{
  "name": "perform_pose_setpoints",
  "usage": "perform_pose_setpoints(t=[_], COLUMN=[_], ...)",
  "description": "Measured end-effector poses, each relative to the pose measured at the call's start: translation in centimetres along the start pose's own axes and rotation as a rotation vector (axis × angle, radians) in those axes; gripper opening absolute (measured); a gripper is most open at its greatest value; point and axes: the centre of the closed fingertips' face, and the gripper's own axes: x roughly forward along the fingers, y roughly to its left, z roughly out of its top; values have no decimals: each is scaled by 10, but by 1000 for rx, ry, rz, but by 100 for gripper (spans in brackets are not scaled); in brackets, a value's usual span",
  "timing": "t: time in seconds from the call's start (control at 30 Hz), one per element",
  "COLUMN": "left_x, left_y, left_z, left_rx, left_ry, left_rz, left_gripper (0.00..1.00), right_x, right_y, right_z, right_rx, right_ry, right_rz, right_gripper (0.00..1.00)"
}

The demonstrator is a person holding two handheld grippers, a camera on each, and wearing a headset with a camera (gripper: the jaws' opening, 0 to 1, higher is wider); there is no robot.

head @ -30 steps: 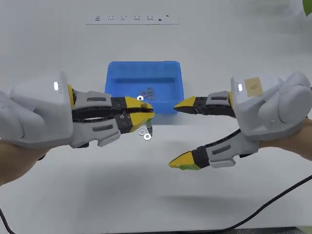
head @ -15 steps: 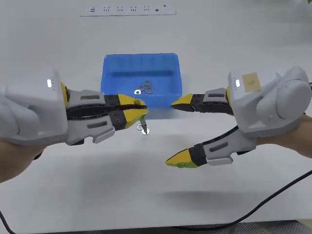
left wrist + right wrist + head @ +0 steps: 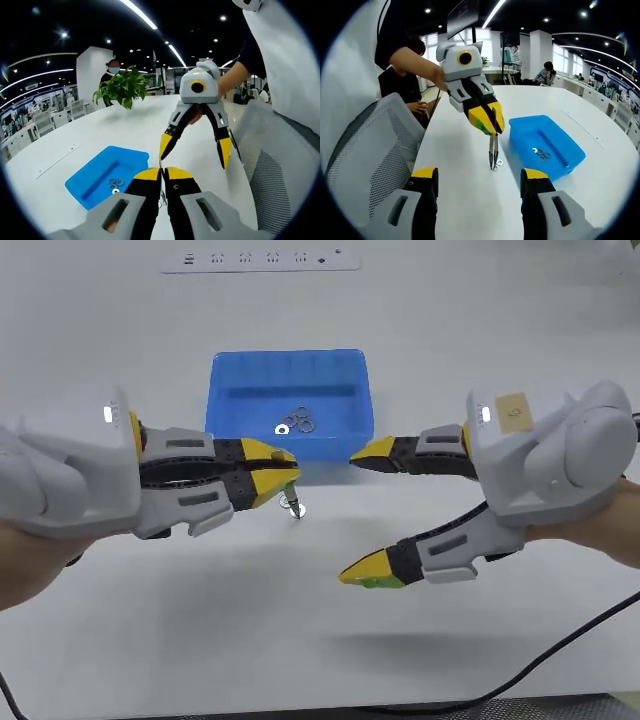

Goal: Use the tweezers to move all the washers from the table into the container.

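Almost nothing has moved in half a second: the left gripper (image 3: 290, 472) sits where it was. In the head view its jaws are clamped on slim metal tweezers (image 3: 291, 496), which hang below their tips onto small silver ring washers (image 3: 297, 511) on the white table (image 3: 200, 620). The shallow blue plastic container (image 3: 230, 380), holding more washers, lies just beyond those jaws. The right gripper (image 3: 347, 515) stands wide and empty. In the left gripper view the container is ahead of the jaws, to their left. In the right gripper view the tweezer points meet a washer between the jaws; whether it is pinched I cannot tell. Thin rings on a smooth top could skid or flick away if the points close off-centre, and the tweezers may twist in the jaws.
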Motion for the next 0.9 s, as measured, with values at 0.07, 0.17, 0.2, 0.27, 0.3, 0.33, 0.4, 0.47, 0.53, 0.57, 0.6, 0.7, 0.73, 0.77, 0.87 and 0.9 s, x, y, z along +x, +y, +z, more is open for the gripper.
perform_pose_setpoints(t=[0.07,0.17,0.2,0.27,0.3,0.33,0.4,0.47,0.53,0.57,0.6,0.7,0.73,0.77,0.87,0.9], left_x=[0,0,1,1,2,2,4,6,7,7,7,7,6,6,5,5], left_y=[-2,-1,-2,-4,-6,-8,-14,-15,-13,-13,-12,-10,-8,-6,-5,-5], left_z=[0,-1,-1,0,0,0,1,2,2,2,2,1,1,1,0,1], left_rx=[11,13,4,-2,0,-1,10,13,11,9,7,2,-3,-6,-10,-10], left_ry=[14,29,31,32,33,36,45,50,51,52,53,54,53,54,56,57], left_rz=[-18,-25,-30,-40,-46,-55,-78,-81,-80,-78,-76,-74,-69,-64,-66,-67], left_gripper=[6,6,6,6,6,6,6,6,6,6,6,6,6,6,6,6], right_x=[3,10,12,16,18,21,26,31,36,37,40,45,47,48,52,53], right_y=[1,2,2,-1,-2,-4,-8,-13,-18,-19,-20,-22,-23,-23,-22,-23], right_z=[0,0,1,2,3,4,6,5,6,7,8,9,8,7,5,5], right_rx=[1,9,11,16,19,20,16,7,5,5,3,1,-2,-4,-7,-8], right_ry=[-1,-2,-2,-5,-7,-8,-9,5,9,10,9,8,12,16,25,26], right_rz=[7,21,24,28,30,32,34,37,38,39,42,46,50,53,63,63], right_gripper=[68,68,68,65,64,63,59,55,52,51,49,44,43,41,37,35])
